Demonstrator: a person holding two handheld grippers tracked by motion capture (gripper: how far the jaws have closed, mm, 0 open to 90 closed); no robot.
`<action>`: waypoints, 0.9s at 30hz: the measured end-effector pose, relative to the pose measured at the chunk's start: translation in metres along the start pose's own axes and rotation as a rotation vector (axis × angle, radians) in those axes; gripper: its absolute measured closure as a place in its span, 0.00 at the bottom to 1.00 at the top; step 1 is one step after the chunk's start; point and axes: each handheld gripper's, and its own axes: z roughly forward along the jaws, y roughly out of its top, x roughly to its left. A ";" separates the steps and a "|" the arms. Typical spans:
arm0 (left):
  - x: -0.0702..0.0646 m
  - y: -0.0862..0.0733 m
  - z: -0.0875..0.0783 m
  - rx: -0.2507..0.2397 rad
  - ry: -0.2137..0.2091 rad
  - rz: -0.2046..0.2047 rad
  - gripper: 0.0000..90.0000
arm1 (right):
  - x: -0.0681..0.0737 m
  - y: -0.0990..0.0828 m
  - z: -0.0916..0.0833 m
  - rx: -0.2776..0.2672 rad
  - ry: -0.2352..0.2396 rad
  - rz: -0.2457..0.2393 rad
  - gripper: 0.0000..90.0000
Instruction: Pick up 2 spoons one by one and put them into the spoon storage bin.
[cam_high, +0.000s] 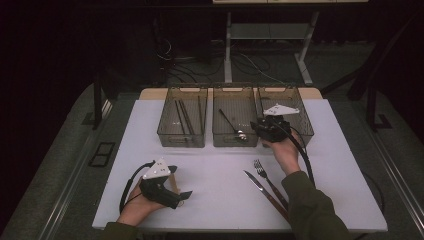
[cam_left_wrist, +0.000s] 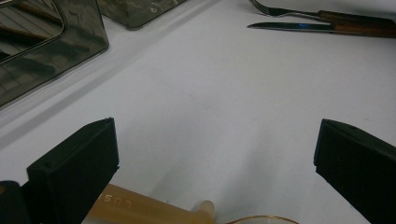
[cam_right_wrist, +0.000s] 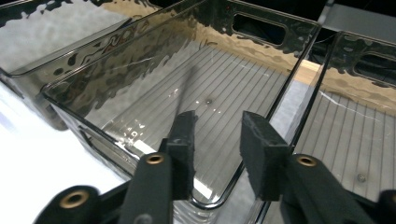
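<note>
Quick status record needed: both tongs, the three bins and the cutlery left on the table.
right tongs: open, nothing between the pads, at the middle bin's front right corner
left tongs: open, low over the white table, holding nothing
left bin: dark slim sticks inside
middle bin: one dark utensil inside
fork, knife: side by side on the table

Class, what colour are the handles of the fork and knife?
Brown handles, clearest in the left gripper view.

Dim, dark surroundings; glare on bins (cam_right_wrist: 140, 70)
</note>
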 end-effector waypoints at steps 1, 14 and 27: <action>0.000 0.000 0.000 0.001 0.000 0.000 0.00 | 0.000 0.000 0.000 0.002 0.004 0.002 0.66; 0.003 -0.001 -0.001 0.015 0.026 -0.010 0.00 | -0.006 -0.013 -0.024 0.000 0.086 0.011 0.40; 0.011 -0.001 -0.011 0.003 0.080 -0.022 0.16 | -0.011 -0.055 -0.053 0.022 0.121 -0.004 0.26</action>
